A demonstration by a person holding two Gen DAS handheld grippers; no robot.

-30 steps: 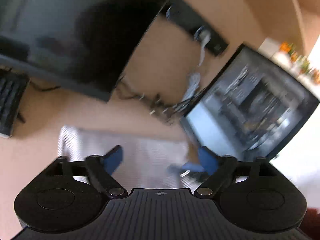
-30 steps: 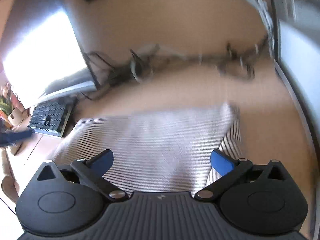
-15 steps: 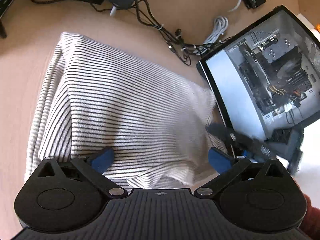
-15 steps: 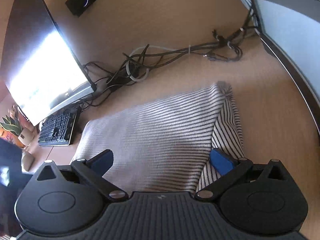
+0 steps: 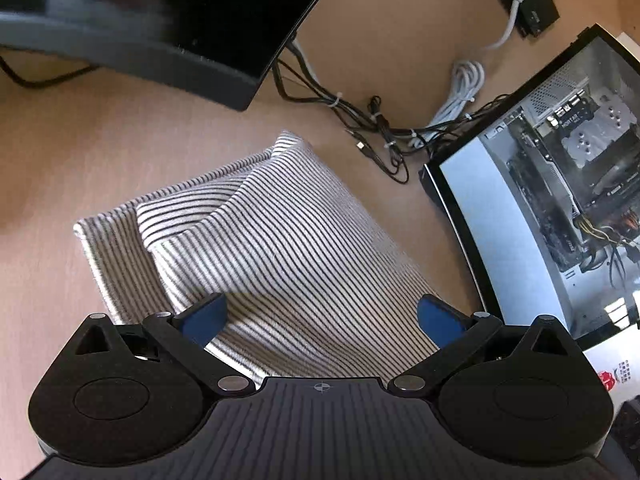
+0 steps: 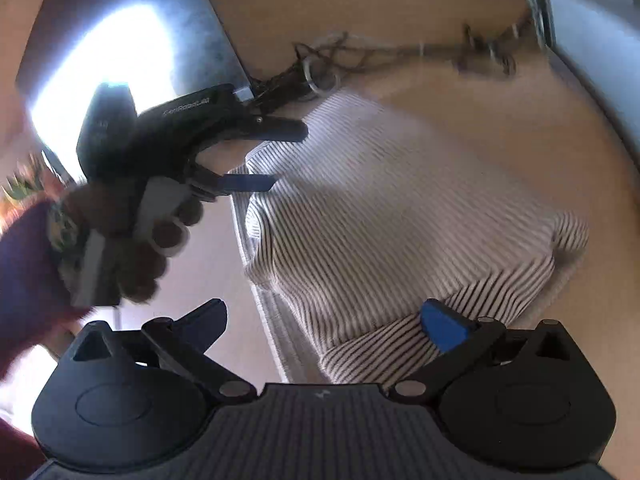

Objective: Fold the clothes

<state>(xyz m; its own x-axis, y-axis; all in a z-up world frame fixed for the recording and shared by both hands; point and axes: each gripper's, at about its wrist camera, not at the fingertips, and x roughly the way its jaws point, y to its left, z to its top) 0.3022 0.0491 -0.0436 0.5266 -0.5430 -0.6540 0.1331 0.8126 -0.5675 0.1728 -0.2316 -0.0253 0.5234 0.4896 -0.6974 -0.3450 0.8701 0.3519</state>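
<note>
Garment: striped shirt [image 5: 288, 240] lies folded into a compact layered rectangle mid-desk [image 5: 100, 152] (sleeve edges slightly uneven). Left gripper [image 5: 322, 316] and right gripper [image 6: 324, 320] both released, holding nothing.

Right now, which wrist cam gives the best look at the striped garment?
Left wrist view: the striped garment is sharp, its folded layers and far corners visible on the desk. The right wrist view shows it motion-blurred, with the left gripper over its far edge and the near part behind the right gripper.
</note>
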